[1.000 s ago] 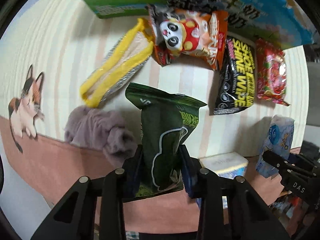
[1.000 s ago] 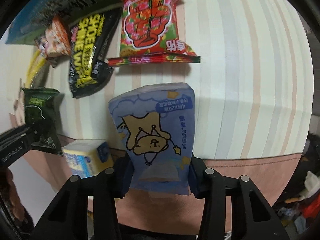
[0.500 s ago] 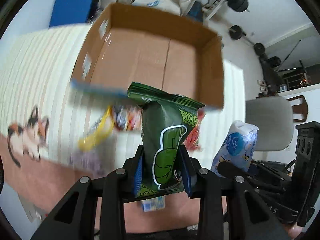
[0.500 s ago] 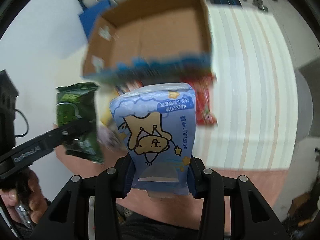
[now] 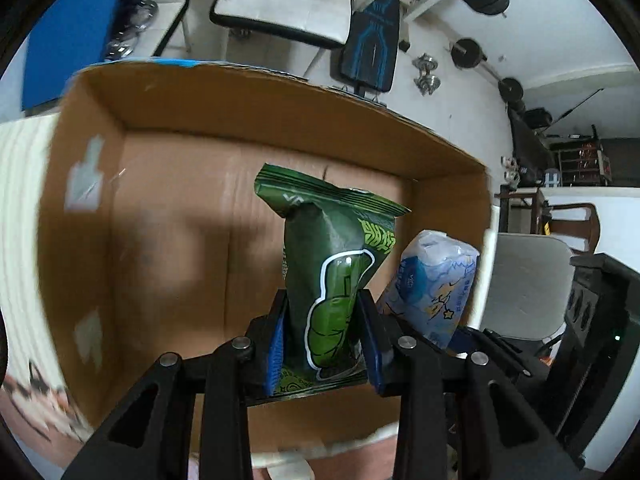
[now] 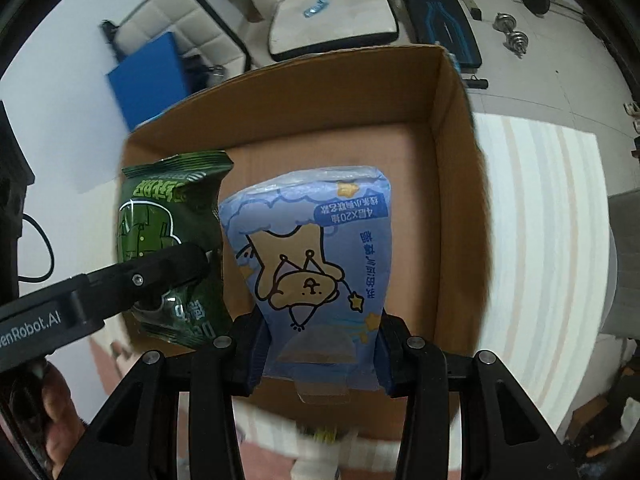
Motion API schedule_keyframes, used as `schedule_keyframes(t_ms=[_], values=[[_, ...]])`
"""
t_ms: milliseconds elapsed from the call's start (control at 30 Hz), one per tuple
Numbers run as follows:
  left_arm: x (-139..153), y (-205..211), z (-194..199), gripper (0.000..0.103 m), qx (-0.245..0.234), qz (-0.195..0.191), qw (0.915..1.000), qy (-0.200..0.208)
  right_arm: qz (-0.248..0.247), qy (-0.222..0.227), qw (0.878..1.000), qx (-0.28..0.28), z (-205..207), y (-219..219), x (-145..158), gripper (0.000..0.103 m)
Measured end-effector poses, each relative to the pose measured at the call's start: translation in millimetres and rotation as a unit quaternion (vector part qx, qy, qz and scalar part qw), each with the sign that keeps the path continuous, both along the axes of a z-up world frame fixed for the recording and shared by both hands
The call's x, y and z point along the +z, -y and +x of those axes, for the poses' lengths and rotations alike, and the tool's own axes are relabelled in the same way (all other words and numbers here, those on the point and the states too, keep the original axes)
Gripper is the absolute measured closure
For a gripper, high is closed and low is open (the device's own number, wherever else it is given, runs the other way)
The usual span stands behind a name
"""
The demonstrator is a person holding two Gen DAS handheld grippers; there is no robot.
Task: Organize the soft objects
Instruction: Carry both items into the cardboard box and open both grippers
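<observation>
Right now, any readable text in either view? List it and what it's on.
"enRobot.AI", cut off at the frame edge: left gripper arm.
"4层X20抽", printed upside down: tissue pack.
Other print on the tissue pack: too small to read.
Yellow-green lettering on the green snack bag: too stylized to read.

A room with gym equipment on a white floor.
A weight bench (image 5: 370, 54), dumbbells (image 5: 428, 72), a blue mat (image 6: 150, 76) and a grey chair (image 5: 524, 284) stand around a striped cloth (image 6: 536, 216).
</observation>
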State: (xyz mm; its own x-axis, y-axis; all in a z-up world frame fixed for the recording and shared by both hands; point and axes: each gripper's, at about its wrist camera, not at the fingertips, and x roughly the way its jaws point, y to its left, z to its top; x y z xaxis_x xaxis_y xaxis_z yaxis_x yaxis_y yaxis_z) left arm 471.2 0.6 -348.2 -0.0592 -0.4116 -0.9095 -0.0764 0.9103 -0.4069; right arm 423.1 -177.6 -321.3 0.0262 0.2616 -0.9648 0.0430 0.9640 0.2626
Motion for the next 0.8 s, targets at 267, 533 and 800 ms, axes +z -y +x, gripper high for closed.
schedule_keyframes(t_ms=[267,533,800], values=[[-44,11,40,0.073,-0.025,-0.01,0.9991,-0.033,-0.045,-0.02,0.999,0.011,55,-28,-45,0.057],[-52,16,50,0.058,-0.034,0.001,0.9972,-0.067,-0.081,-0.026,0.996,0.014,71,-30,-54,0.037],[-2,1,39,0.024,-0.048,0.069,0.9964,-0.005,-0.095,-0.014,0.995,0.024,57,-36,-26,0.017]])
